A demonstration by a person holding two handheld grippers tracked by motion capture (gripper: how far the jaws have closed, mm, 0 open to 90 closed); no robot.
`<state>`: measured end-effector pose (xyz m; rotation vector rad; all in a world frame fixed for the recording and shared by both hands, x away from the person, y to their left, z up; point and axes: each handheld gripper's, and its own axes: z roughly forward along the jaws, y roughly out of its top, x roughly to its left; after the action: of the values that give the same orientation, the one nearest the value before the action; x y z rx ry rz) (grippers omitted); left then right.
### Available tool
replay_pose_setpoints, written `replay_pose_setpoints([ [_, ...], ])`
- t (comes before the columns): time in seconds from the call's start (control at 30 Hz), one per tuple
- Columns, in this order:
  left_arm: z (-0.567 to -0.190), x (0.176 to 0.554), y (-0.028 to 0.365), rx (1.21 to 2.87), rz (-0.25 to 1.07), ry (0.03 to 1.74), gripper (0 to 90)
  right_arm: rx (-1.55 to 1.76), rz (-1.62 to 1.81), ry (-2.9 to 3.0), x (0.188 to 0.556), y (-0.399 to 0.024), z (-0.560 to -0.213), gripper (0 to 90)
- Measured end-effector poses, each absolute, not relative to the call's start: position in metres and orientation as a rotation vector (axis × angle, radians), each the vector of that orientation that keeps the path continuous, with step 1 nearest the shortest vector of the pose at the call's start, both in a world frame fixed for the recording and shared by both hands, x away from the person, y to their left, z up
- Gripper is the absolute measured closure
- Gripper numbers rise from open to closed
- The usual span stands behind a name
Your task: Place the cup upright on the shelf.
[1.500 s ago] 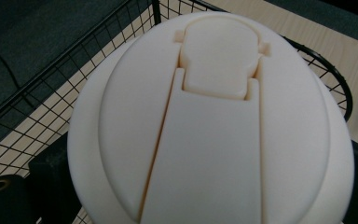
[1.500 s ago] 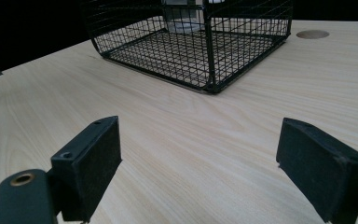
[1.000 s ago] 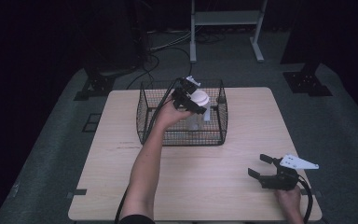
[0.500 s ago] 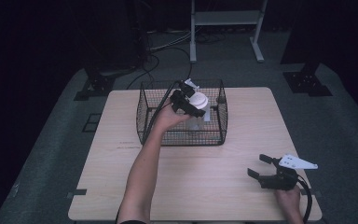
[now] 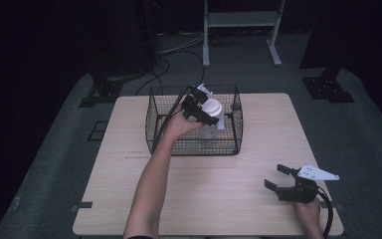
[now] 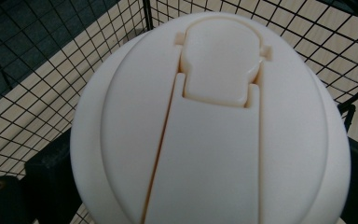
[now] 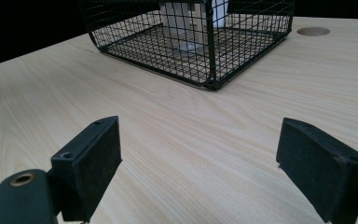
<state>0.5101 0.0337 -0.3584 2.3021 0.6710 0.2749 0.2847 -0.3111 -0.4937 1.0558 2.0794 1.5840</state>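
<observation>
A white container with a round flip-top lid (image 5: 212,107) stands inside the black wire basket (image 5: 151,119) at the table's far middle. My left gripper (image 5: 199,112) is shut on it from the left, just under the lid. In the left gripper view the lid (image 6: 214,130) is very close, with a black finger (image 6: 51,172) showing at its lower left. My right gripper (image 5: 274,176) rests open near the table's front right corner, far from the basket. Nothing but bare wood lies between its jaws in the right gripper view (image 7: 196,158).
The wooden table (image 5: 129,199) has free room in front of the basket and at both sides. In the right gripper view the basket (image 7: 214,60) stands ahead, with a round hole in the tabletop (image 7: 313,31) beyond it. Cables and a metal stand (image 5: 238,30) are on the floor behind.
My left gripper with the white container has dipped slightly lower in the basket. The right gripper has not moved.
</observation>
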Motion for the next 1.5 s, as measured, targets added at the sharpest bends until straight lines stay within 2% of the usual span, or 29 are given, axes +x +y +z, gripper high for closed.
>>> replay_pose_setpoints([
  [0.9,-0.34,0.504,0.047,2.23,0.305,0.661,0.0,1.051,1.569,2.09,0.285,-0.31,-0.494,12.8],
  [1.5,-0.326,0.485,0.063,2.206,0.325,0.615,0.0,1.051,1.56,2.087,0.285,-0.309,-0.494,12.8],
])
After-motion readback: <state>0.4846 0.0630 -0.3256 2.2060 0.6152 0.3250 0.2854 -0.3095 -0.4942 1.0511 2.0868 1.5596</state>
